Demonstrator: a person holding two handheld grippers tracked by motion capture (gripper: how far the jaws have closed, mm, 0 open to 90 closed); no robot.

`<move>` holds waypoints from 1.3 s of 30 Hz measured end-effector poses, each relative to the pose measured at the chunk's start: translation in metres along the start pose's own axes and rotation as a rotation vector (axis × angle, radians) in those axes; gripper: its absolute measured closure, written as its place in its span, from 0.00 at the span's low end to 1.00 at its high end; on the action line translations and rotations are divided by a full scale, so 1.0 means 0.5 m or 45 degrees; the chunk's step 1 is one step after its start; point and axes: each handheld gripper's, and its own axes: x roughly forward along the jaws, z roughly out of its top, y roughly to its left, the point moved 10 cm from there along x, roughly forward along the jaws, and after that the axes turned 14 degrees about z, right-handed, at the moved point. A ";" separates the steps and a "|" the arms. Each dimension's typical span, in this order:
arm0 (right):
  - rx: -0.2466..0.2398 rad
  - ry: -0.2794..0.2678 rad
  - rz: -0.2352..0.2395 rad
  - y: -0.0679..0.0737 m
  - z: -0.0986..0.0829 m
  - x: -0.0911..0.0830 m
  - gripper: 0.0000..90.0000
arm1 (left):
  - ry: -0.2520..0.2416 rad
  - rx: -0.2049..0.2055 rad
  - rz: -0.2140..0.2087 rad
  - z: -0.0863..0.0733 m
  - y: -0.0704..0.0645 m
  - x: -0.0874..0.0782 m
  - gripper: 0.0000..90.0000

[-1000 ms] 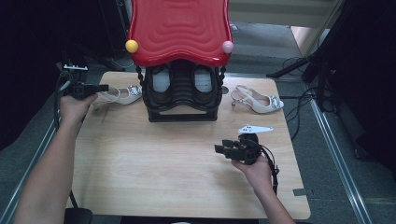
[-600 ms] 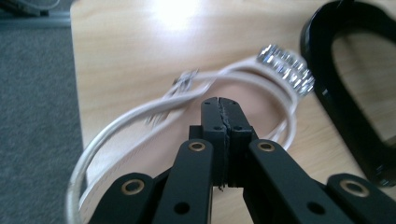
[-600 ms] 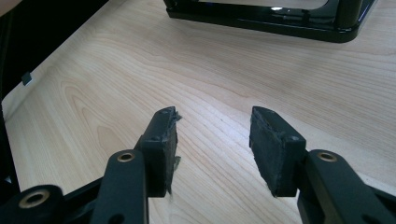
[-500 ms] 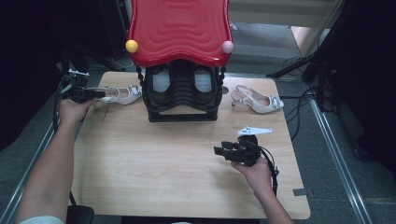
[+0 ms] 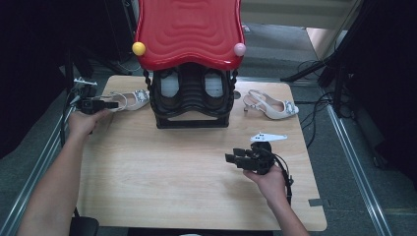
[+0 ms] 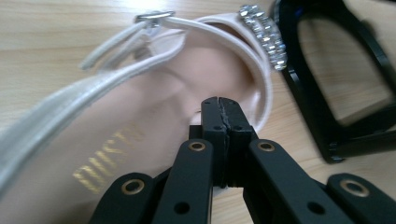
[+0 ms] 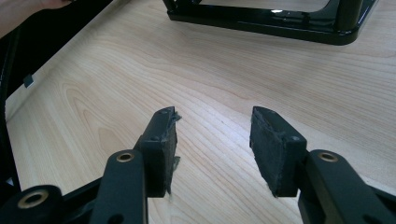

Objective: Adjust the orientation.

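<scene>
We start with the biggest thing, the black shoe rack point(image 5: 193, 105) under its red wavy top point(image 5: 189, 32), standing at the upper middle of the high view on the wooden table point(image 5: 162, 172). A dark pair already sits inside it. If we swing a shoe toward it carelessly, the heel could catch the black frame, which shows at the right edge of the left gripper view.

Next down in size is the pale slingback shoe point(image 5: 132, 100), lying on the table at the upper left of the high view, just beside the rack's left side. Its partner, the second pale shoe point(image 5: 271, 104), lies at the upper right, well apart from both grippers.

The left gripper point(image 5: 112, 104) reaches in from the left edge onto the near shoe. In the left gripper view its jaws are pressed together over the insole point(image 6: 154, 126), and we cannot tell whether they pinch any of the shoe's edge or merely rest closed above it (the strap point(image 6: 116, 42) and jewelled trim point(image 6: 266, 32) lie beyond the tips). That is the main risk as we judge it: a grip on nothing, or on a thin lip of leather, would let the shoe slip or tip as soon as we lift.

The right gripper point(image 5: 230, 158) waits at the lower right of the high view, jaws spread over bare wood, too far off to steady anything.
</scene>
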 end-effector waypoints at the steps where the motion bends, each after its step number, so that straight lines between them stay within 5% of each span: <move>1: 0.000 0.002 0.001 0.000 0.000 0.000 0.58 | 0.002 0.007 0.004 0.000 -0.002 -0.002 1.00; 19: -0.010 0.005 0.007 0.003 0.004 0.004 0.58 | 0.022 -0.007 -0.046 0.006 -0.055 0.004 1.00; 25: -0.012 0.004 0.005 0.002 0.003 0.001 0.58 | 0.000 0.021 -0.039 0.015 -0.055 -0.008 1.00; 29: -0.011 0.007 0.008 0.002 0.003 0.001 0.58 | -0.001 0.069 -0.052 0.014 -0.050 -0.020 0.88; 39: -0.008 0.019 0.009 0.004 0.001 0.004 0.58 | -0.015 0.154 0.033 0.037 -0.019 -0.048 0.70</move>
